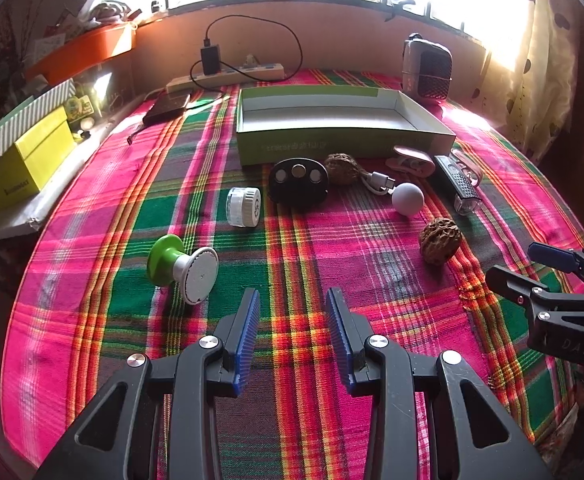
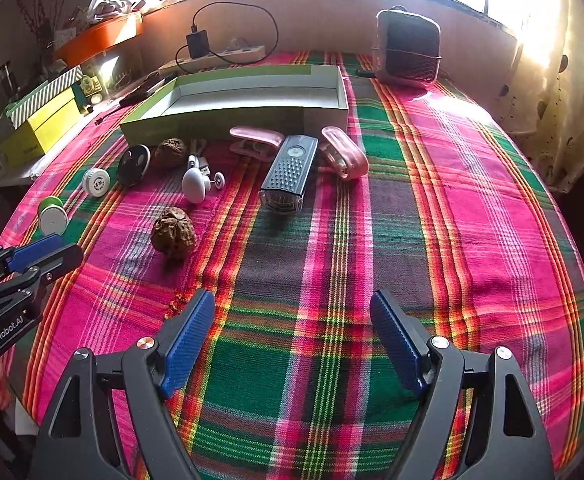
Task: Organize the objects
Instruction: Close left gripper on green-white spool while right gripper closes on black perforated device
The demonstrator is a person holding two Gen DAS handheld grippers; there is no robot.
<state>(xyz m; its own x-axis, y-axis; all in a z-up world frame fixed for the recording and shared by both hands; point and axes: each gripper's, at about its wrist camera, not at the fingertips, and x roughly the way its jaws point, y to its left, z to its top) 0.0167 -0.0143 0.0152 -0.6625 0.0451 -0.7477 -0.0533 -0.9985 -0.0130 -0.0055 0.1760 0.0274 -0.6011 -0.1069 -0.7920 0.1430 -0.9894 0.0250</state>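
An empty green-and-white cardboard box [image 1: 344, 136] [image 2: 235, 114] stands at the back of the plaid cloth. In front of it lie a black bike light [image 2: 289, 174] [image 1: 458, 182], two pink clips [image 2: 344, 154] [image 2: 256, 141], two walnuts [image 2: 173, 232] [image 2: 170, 152], a white ball [image 1: 408, 199] with a cable [image 1: 380, 181], a black round disc [image 1: 299, 179], a small white jar [image 1: 243, 206] and a green-and-white knob [image 1: 183, 270]. My left gripper [image 1: 292, 300] is open and empty near the front. My right gripper [image 2: 292, 304] is open and empty, well short of the bike light.
A small heater [image 2: 408, 48] stands at the back right. A power strip with charger [image 1: 223, 72] and a dark power bank [image 1: 167, 107] lie at the back left. Yellow boxes [image 1: 23, 164] and an orange tray [image 1: 87, 52] sit on a side shelf. A curtain [image 2: 564, 112] hangs right.
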